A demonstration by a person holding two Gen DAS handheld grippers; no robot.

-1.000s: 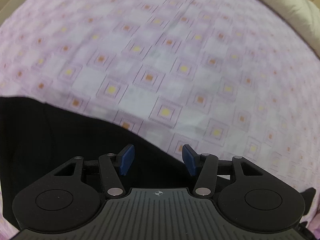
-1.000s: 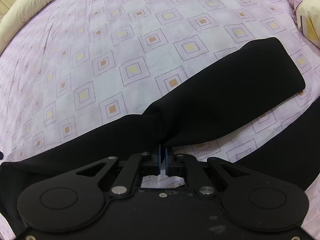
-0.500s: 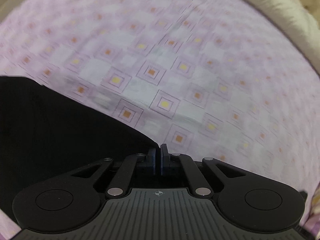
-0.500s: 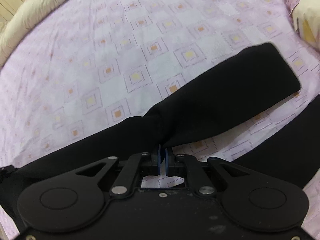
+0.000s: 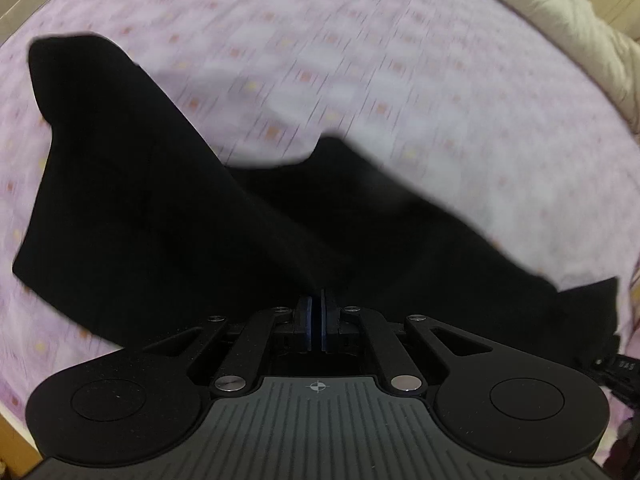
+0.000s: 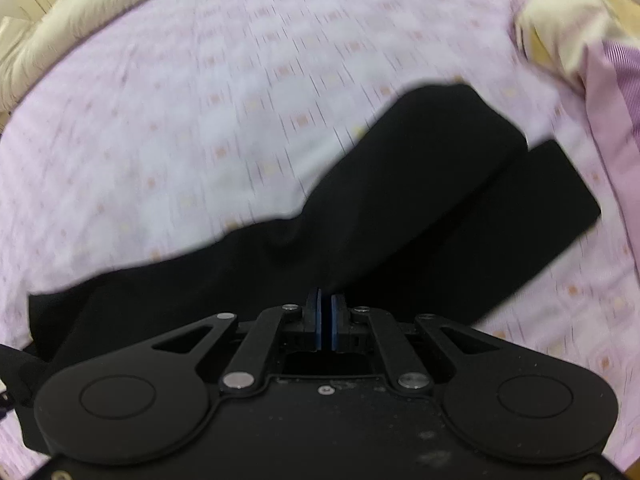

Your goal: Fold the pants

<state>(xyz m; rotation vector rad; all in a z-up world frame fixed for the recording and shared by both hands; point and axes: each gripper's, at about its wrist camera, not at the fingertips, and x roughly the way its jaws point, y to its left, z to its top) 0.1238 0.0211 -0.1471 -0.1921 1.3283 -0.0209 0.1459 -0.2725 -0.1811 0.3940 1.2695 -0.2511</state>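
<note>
— What's under you, biggest thing first?

— The bed (image 5: 400,40): a lilac sheet with small square patterns fills both my views, blurred in streaks. A cream quilt (image 5: 560,12) is bunched along its far edge, and in my right view a cream pillow (image 6: 560,28) sits at the upper right corner.

— And the pants?

— The black pants (image 5: 160,220) lie spread across the sheet, right in front of me. In my right view one leg (image 6: 440,152) lies slanted over the other, the two ends overlapping near the pillow. In my left view the cloth rises in a tall peak on the left side and runs low to the right.

— Your left tongs?

— My left tongs (image 5: 320,300) are clenched on the pants; the blue pads meet with black cloth pulled up into them.

— The right?

— My right tongs (image 6: 325,300) are likewise clenched, a fold of the pants pinched at the tips.
</note>
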